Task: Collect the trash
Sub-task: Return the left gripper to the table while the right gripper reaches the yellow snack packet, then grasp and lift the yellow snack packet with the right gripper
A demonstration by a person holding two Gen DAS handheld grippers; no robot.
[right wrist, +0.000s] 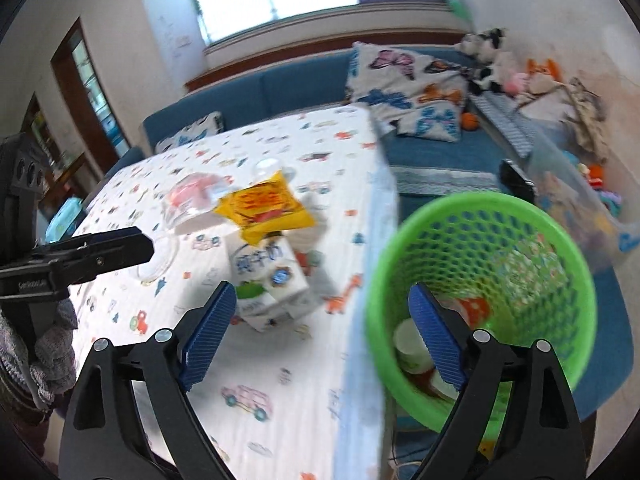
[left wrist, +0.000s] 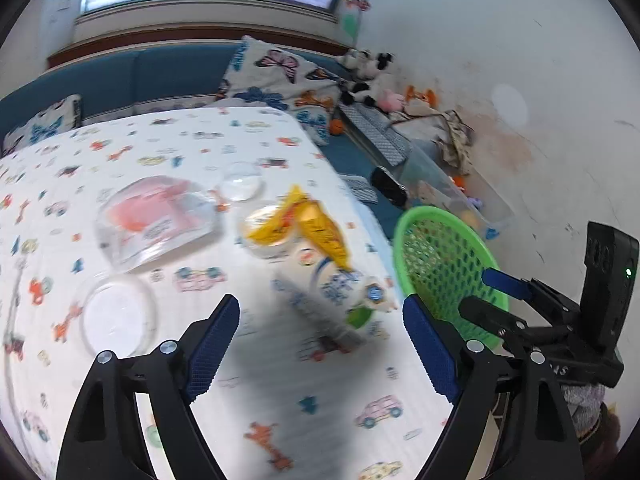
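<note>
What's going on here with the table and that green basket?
A person is clearing trash off a table with a gripper in each hand. Both the left gripper and right gripper are open and empty. A milk carton, a yellow wrapper and clear plastic containers wait on the tablecloth. The green basket beside the table's edge already holds some cups.
</note>
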